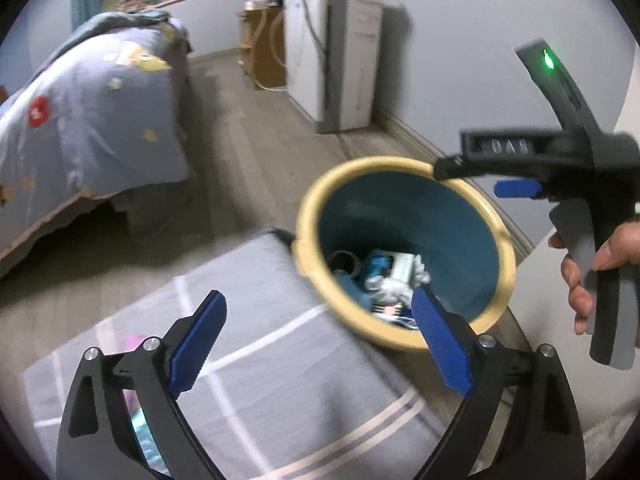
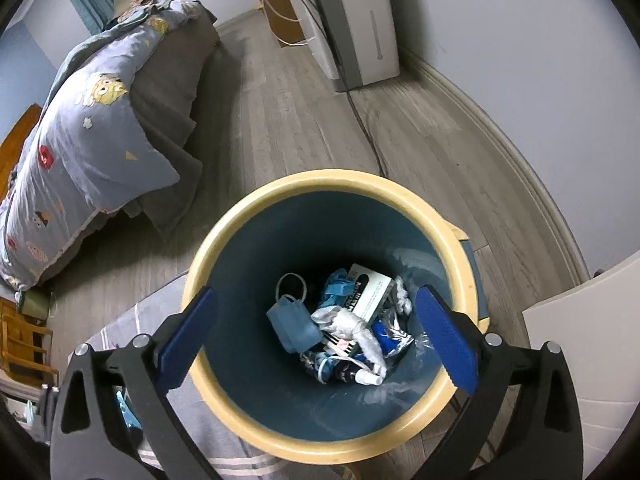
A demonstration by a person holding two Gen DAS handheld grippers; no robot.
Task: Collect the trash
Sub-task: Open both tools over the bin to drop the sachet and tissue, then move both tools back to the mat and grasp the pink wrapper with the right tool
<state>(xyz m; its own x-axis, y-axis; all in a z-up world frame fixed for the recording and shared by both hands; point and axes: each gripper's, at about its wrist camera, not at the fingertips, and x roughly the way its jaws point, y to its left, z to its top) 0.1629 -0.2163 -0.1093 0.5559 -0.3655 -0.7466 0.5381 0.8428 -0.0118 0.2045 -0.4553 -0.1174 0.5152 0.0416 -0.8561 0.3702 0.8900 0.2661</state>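
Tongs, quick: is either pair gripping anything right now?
Left tongs: open, holding nothing.
Right tongs: open, empty, above the trash bin.

One trash bin (image 2: 224, 248) — one bed (image 2: 92, 136), one grey cushion (image 1: 280, 380), two tools.

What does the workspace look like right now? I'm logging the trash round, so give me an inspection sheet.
Surface: grey wood-look floor.
Job's things: trash bin, yellow rim, blue inside; holds a carton, crumpled tissue, blue pouch.
Clutter: grey checked mat beside the bin.
Claws: left claw open, empty; right claw open, empty, over the bin.
Cables: dark cord along the floor.
Surroundings: bed with blue quilt, white appliance.
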